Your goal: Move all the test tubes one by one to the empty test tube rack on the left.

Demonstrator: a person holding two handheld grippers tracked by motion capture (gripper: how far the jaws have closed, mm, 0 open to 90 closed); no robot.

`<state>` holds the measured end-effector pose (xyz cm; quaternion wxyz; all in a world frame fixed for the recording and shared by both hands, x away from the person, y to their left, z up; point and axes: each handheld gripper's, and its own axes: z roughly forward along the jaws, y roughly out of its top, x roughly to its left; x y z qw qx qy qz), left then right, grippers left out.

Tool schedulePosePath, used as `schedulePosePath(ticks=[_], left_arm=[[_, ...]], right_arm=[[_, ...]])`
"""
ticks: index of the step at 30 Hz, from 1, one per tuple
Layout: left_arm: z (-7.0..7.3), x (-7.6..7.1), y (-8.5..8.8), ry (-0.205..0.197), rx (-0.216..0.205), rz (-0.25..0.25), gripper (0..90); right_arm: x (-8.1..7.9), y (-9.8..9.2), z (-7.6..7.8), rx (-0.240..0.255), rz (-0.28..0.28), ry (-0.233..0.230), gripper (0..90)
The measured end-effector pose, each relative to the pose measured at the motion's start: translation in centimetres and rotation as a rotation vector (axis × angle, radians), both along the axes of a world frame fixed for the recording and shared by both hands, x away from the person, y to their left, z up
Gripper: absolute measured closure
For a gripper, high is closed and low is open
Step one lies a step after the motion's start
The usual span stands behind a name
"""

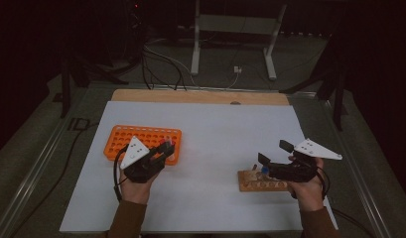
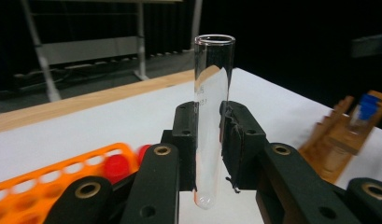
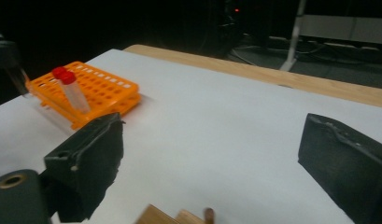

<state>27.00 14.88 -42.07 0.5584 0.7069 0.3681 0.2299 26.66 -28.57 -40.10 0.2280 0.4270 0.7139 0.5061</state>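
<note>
The left tongs are clamping a clear, uncapped glass test tube upright, the black pads pressing on its lower half while its round bottom is hanging just below them and its open mouth is standing well above. In the high view the left tongs are hovering at the near right corner of the orange plastic tube rack, which is lying on the white worktop and already carrying two red-capped tubes.

The right tongs are standing wide apart with nothing between them, poised over the small wooden tube block, where a blue-capped tube is sitting.

The glass tube is likely light, rigid and brittle, and its smooth wall is probably slippery, so a squeeze across the middle of the straight body, as here, looks sounder than one near the rim or the curved tip. Firm but gentle pressure seems wise, and keeping it vertical should help it drop cleanly into a rack hole.
</note>
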Motion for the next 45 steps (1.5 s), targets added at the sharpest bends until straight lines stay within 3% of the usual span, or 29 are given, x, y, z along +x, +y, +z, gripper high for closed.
schedulePosePath(ticks=[7,15,36,45], left_arm=[[-0.8,0.9,2.1,-0.002,0.014,0.071,76.4],[-2.0,2.3,2.8,0.007,0.043,0.110,76.4],[-5.7,4.7,2.3,0.091,0.093,0.144,76.3],[-7.3,4.7,2.3,0.142,0.146,0.141,76.4]], right_arm=[[-0.4,-1.6,-0.1,0.016,-0.044,-0.008,5.5],[-0.8,-2.6,-0.5,0.013,-0.083,-0.017,5.3],[-1.1,-3.4,-0.7,0.009,-0.106,-0.025,5.2],[-1.1,-3.5,-0.8,0.008,-0.103,-0.024,5.4]])
